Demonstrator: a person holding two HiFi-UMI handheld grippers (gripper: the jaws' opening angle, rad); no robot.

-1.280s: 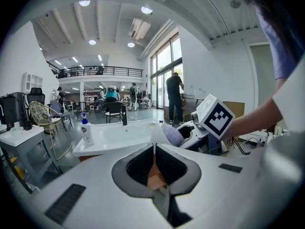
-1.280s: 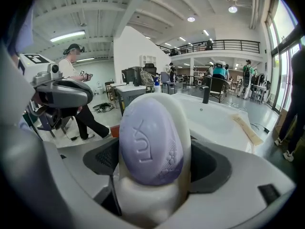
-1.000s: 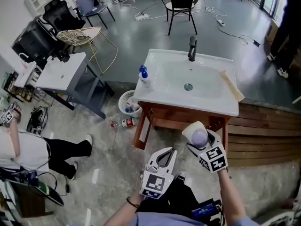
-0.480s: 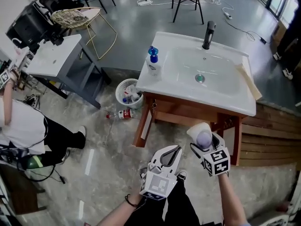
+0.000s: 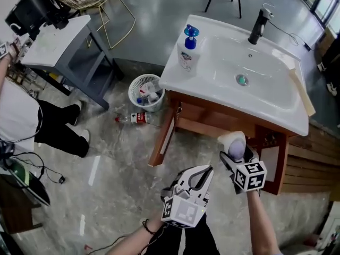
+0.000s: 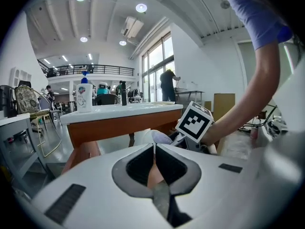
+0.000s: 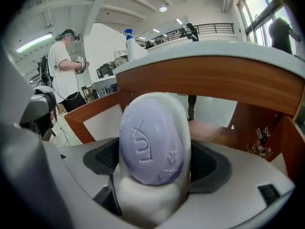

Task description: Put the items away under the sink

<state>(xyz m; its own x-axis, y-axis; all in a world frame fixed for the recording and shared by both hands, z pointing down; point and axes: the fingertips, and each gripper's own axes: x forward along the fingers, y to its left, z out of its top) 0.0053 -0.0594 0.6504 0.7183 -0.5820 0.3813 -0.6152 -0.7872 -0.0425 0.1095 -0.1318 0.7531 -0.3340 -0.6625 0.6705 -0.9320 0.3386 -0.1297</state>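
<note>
Two jaws of the right gripper press from either side on a white soap dish, which stands on end between them. A purple bar of soap stamped LUX sits in the dish, its face toward the camera. Both jaws of the left gripper are pressed together with nothing between them. It hangs lower and just to the left of the right one, apart from the dish.

Ahead of the soap, in the right gripper view, is the wooden cabinet with its front open and a bare shelf inside, under the white sink. From the head view the dish is held just in front of the cabinet, below the sink's near edge. A cabinet door stands swung out at the left corner.

A pump bottle with a blue top stands on the sink's left corner, and a dark tap at its far edge. A white waste basket stands on the floor left of the cabinet, with a plastic bottle lying beside it. Further left stands a grey table, and a person in a white shirt is at the edge.
</note>
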